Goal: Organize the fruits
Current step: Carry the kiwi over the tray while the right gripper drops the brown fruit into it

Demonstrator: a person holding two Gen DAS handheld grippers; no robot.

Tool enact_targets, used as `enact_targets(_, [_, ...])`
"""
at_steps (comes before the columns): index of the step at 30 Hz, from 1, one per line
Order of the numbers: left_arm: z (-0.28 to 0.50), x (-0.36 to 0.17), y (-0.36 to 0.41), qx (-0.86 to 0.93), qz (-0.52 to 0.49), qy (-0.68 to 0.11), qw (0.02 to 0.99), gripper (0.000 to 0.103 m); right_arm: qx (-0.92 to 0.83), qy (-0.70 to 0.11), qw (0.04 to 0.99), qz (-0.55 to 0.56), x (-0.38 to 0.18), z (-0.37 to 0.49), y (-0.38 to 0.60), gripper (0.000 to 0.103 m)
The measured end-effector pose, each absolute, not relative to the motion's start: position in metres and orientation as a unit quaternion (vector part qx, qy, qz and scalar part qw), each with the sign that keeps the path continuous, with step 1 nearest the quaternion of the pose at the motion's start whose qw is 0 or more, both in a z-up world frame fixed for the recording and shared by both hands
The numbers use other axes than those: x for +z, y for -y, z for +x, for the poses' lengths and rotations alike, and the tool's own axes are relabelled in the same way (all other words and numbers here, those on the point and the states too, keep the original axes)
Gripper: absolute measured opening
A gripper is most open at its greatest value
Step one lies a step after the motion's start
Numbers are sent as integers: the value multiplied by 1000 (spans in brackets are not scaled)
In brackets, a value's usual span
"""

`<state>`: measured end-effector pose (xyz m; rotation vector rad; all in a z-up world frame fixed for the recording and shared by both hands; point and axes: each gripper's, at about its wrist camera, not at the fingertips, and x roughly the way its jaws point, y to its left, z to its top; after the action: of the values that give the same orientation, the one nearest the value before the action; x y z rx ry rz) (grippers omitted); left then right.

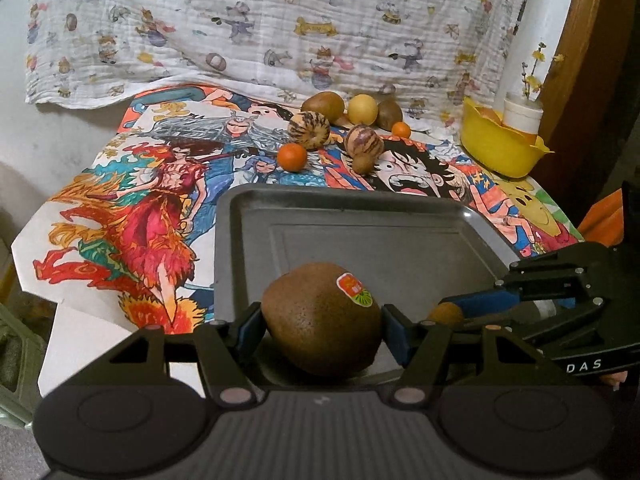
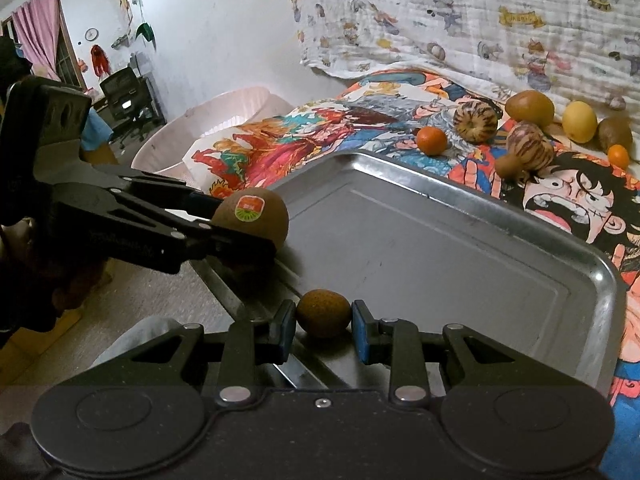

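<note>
The left hand-held gripper [image 1: 322, 330] pinches a large brown kiwi [image 1: 322, 322] with a sticker on top, its blue pads pressed against both sides, and it tilts downward over the near edge of a metal tray [image 1: 360, 216]. Just to its right, the right hand-held gripper [image 2: 324, 320] clamps a small round brown fruit [image 2: 323, 313] between its pads, also angled down over the tray's near rim. The two tools sit side by side, close but not touching.

Ahead of both, the tray floor lies bare all the way to its far raised rim, leaving wide room to set things down. The tray's left edge runs just beside the left tool; its rounded right corner lies well to the right of the other.

Beyond the far rim, on the cartoon-printed cloth [image 1: 160, 184] covering the desk, the remaining fruits cluster: two small oranges [image 1: 292, 157], two striped gourd-like fruits [image 1: 309, 129], a yellow round one [image 1: 362, 109], and brown ones behind. A yellow bowl [image 1: 496, 148] stands farther right, near the desk's edge. A patterned blanket [image 1: 280, 20] hangs behind.
</note>
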<state>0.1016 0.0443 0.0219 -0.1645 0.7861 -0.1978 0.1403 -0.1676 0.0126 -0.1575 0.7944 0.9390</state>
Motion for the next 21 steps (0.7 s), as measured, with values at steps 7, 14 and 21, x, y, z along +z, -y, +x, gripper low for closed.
enact_targets(7, [99,20,-49,-94,-92,-379,916,68,441,-369,815,-71,11,141,168,34])
enact_targets(14, [97,18,-51,-95,-105,-381,914,72,438,-367,818,-65,11,141,172,45])
enact_targets(21, [93,23,-46,-101,-86,-375,918,82,427,-369,823,-56,12,142,182,59])
